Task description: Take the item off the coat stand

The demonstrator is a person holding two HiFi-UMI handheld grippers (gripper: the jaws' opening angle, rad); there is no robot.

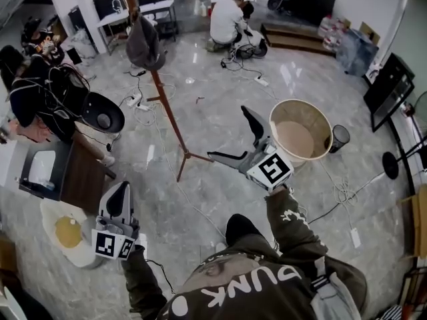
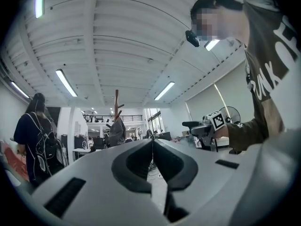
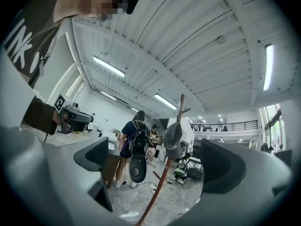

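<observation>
two tools, neither near the goal: the left gripper is pinched shut and empty; the cap hangs high on the coat stand, well apart; the right gripper gapes wide. a sideways tug might topple the slender stand.

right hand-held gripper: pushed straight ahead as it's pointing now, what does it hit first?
The right hand-held gripper would likely meet the coat stand's pole first, just below the hanging cap. Nothing nearer shows between its open jaws; depth is unclear.
</observation>
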